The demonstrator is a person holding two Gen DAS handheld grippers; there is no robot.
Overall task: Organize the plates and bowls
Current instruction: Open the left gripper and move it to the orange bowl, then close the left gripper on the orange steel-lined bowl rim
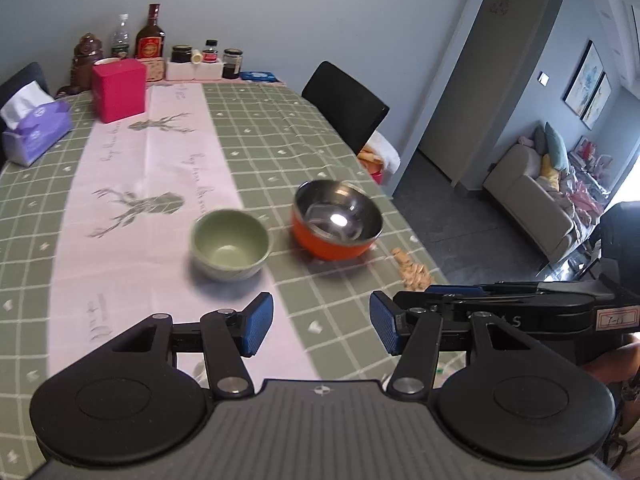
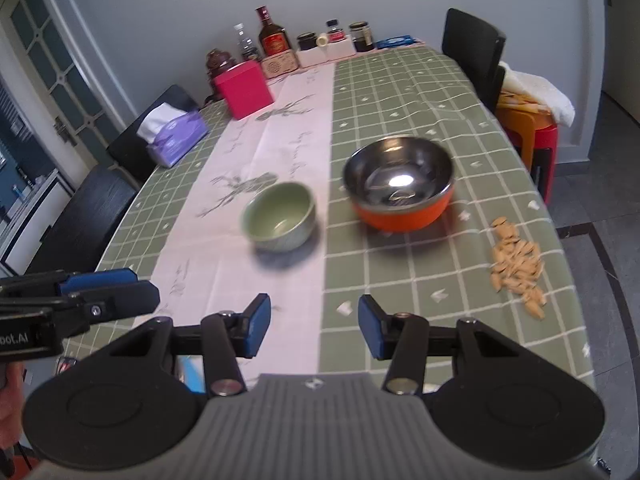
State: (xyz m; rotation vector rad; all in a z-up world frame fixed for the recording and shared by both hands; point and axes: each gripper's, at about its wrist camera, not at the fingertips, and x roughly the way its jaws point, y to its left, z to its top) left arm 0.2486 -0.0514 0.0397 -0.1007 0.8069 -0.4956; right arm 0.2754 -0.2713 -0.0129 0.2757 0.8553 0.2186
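A small green bowl [image 1: 230, 244] stands upright on the table's pale runner. Right of it stands a larger orange bowl [image 1: 336, 220] with a shiny steel inside. Both also show in the right wrist view, the green bowl [image 2: 280, 216] left of the orange bowl [image 2: 400, 184]. My left gripper [image 1: 322, 326] is open and empty, above the near table edge, short of both bowls. My right gripper [image 2: 312, 326] is open and empty, likewise short of them. The right gripper's side shows in the left wrist view [image 1: 500, 304]; the left gripper's side shows in the right wrist view [image 2: 80, 296].
A pile of seeds [image 2: 518, 264] lies near the right table edge. A red box [image 1: 119, 90], a tissue box [image 1: 36, 130] and bottles and jars [image 1: 150, 38] stand at the far end. Black chairs [image 1: 346, 106] stand around the table.
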